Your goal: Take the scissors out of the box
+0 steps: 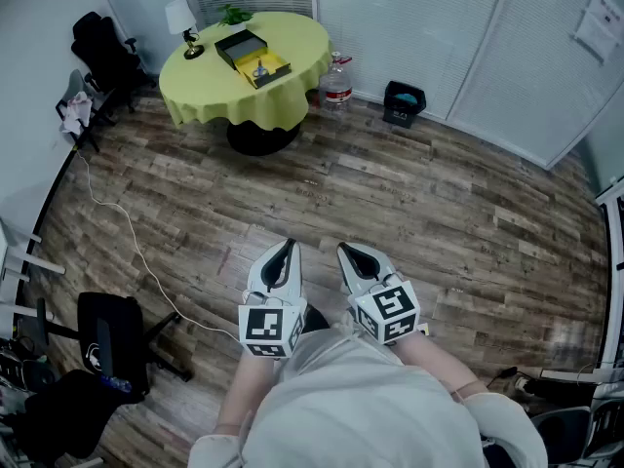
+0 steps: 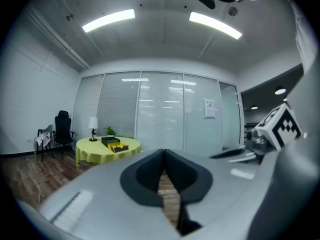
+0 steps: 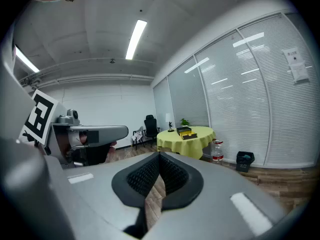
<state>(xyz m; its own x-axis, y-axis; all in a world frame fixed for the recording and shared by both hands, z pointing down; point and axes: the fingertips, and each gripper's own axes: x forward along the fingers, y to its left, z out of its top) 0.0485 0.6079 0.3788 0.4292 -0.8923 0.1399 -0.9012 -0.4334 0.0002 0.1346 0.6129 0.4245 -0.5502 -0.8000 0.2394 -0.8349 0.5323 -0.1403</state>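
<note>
Tucked close to the person's chest, at six o'clock in the head view, both tools are held side by side. The left gripper (image 1: 286, 253) is seen with its dark pads pressed together and nothing pinched between them. At its three o'clock, the right gripper (image 1: 351, 256) is likewise closed on nothing. Both are carried nearly level and aimed at the far table. This is judged a travelling posture, since nothing lies within reach across the wooden floor (image 1: 409, 213).

At eleven o'clock from the grippers, and well apart from them, a round table (image 1: 200, 81) draped in yellow cloth is found. On it, a lamp (image 1: 181, 22), a small plant (image 1: 234, 14) and the box (image 1: 242, 45) are set out. The box is open, with a yellow-lined tray (image 1: 261, 66) placed at the five o'clock side of its black part. A small pale object in that tray is taken to be the scissors (image 1: 259, 67), though it is too small to be confirmed.

At the table's three o'clock, a water bottle (image 1: 336, 81) and a black bin (image 1: 403, 103) are stood on the floor. The bin's contents cannot be made out.
</note>
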